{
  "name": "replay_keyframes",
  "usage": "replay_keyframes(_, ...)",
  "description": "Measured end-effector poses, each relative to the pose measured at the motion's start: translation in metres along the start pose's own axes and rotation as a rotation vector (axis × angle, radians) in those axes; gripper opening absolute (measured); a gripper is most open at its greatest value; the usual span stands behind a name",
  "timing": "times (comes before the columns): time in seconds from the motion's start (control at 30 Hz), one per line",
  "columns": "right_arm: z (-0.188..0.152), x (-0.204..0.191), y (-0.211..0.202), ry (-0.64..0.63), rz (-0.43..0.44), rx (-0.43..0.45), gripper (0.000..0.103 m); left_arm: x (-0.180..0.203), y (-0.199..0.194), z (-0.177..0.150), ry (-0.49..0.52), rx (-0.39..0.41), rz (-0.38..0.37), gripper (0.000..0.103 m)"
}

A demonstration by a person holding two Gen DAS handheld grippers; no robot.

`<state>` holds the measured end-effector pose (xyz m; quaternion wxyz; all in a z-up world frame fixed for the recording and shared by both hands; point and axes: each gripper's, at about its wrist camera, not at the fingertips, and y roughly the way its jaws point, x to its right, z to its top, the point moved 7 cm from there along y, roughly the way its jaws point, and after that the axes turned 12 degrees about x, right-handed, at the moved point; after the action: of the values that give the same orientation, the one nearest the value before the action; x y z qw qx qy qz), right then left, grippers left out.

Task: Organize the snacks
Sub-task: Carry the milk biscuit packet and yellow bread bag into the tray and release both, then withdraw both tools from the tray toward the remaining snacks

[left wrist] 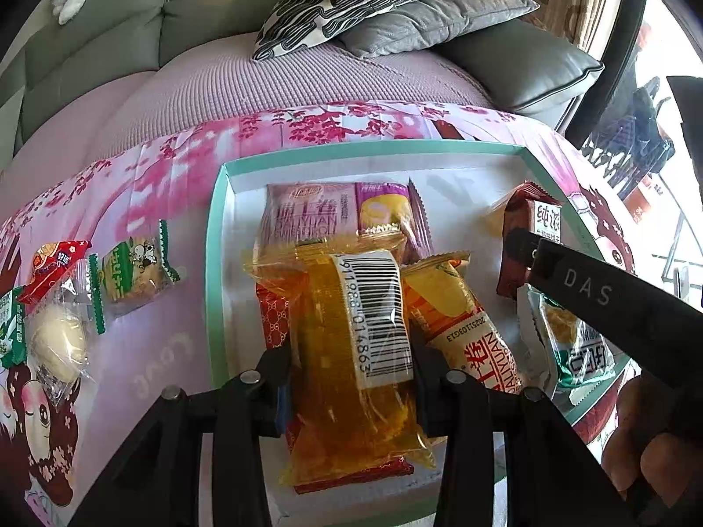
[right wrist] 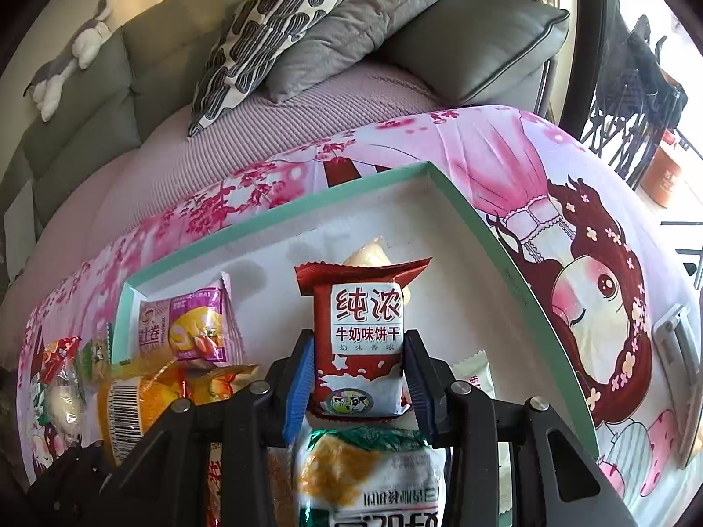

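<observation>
Mint-green-rimmed shallow cardboard tray (left wrist: 217,228) with a white floor sits on a pink cartoon-print tablecloth covering the table (left wrist: 145,184).

Left gripper (left wrist: 351,373): jaws closed against both sides of a translucent orange plastic snack packet with a white barcode label (left wrist: 351,351), held over the tray's 6 o'clock area. Beneath it lie a red patterned packet (left wrist: 274,320) and an orange roll-cake packet (left wrist: 461,320). A purple roll-cake packet (left wrist: 338,213) lies toward the tray's 12 o'clock.

Right gripper (right wrist: 359,373): jaws closed on the lower part of an upright red-and-white milk biscuit packet (right wrist: 364,333), positioned at the tray's 3 o'clock side in the left wrist view. A green-and-white packet (right wrist: 369,470) lies directly below it at 6 o'clock.

Outside the tray, at 9 o'clock on the cloth, three items lie close together: a green-edged clear biscuit wrapper (left wrist: 132,272), a red wrapper (left wrist: 55,263), and a clear-wrapped pale round bun (left wrist: 57,347).

A grey sofa (left wrist: 110,35) with cushions stands behind the table at 12 o'clock.
</observation>
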<state>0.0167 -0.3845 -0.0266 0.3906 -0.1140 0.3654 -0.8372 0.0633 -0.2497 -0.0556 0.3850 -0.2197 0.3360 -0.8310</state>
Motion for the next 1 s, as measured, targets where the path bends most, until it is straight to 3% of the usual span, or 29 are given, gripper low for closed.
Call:
replay_keyframes(0.17,-0.003,-0.003,0.002,-0.02,-0.016,-0.022,0.049,-0.009,-0.001,0.002,-0.023,-0.01,0.019,0.062)
replay_keyframes(0.23,-0.003,-0.003,0.002,-0.036,-0.035,-0.03,0.06,-0.011,-0.003,0.004,-0.039,-0.011,0.016,0.065)
replay_keyframes(0.37,-0.006,-0.001,0.004,-0.041,-0.052,-0.05,0.062,-0.013,-0.006,0.007,-0.045,-0.013,0.013,0.076)
replay_keyframes(0.57,-0.006,0.0,0.003,-0.059,-0.076,-0.063,0.074,-0.013,-0.015,0.013,-0.041,0.012,0.027,0.088)
replay_keyframes(0.7,-0.004,0.001,-0.001,-0.062,-0.094,-0.06,0.084,-0.018,-0.021,0.017,-0.048,0.042,0.047,0.09)
replay_keyframes(0.77,-0.003,0.002,-0.003,-0.064,-0.1,-0.058,0.087,-0.024,-0.024,0.018,-0.058,0.055,0.069,0.103)
replay_keyframes(0.87,-0.002,0.003,-0.004,-0.058,-0.103,-0.054,0.101,-0.035,-0.027,0.02,-0.078,0.067,0.109,0.103)
replay_keyframes(1.0,-0.001,0.004,-0.006,-0.072,-0.117,-0.05,0.103,-0.054,-0.03,0.021,-0.145,0.064,0.147,0.103)
